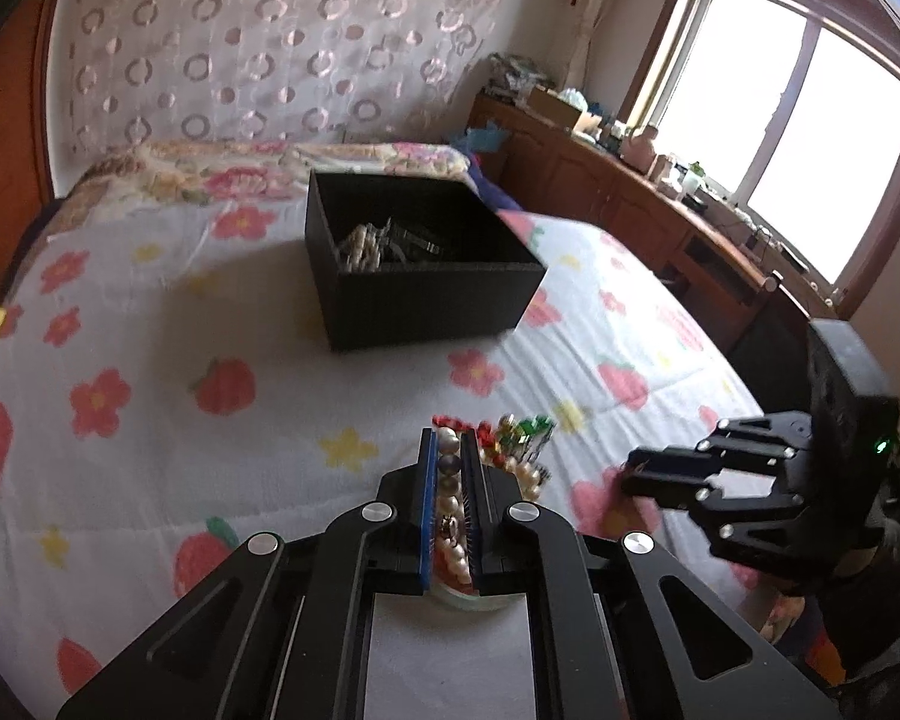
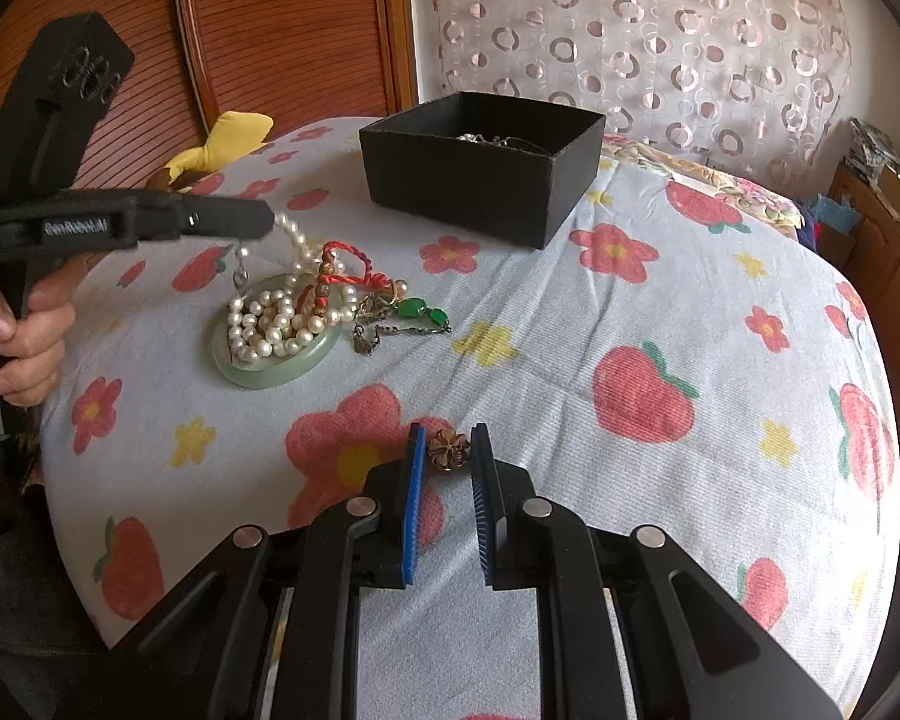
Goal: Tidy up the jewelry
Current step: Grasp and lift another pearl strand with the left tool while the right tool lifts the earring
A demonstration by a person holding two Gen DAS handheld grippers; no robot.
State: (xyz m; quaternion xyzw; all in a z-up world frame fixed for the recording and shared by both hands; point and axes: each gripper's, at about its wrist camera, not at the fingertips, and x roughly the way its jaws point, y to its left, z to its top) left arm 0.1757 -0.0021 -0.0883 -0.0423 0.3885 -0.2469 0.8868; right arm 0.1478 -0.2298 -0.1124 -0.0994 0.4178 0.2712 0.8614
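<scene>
Strawberry-print bedspread [image 2: 660,312], curtained wall [image 2: 630,18], left tongs [image 1: 448,456] pinching pearl necklace [image 2: 270,324], right tongs [image 2: 447,456] spread.

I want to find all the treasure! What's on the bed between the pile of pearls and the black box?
Nothing: the right wrist view shows only bare flowered bedspread between the pearls and the black box.

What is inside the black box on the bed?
The black box holds a tangle of pale beads and silvery metal pieces; its walls hide the rest of the floor.
</scene>
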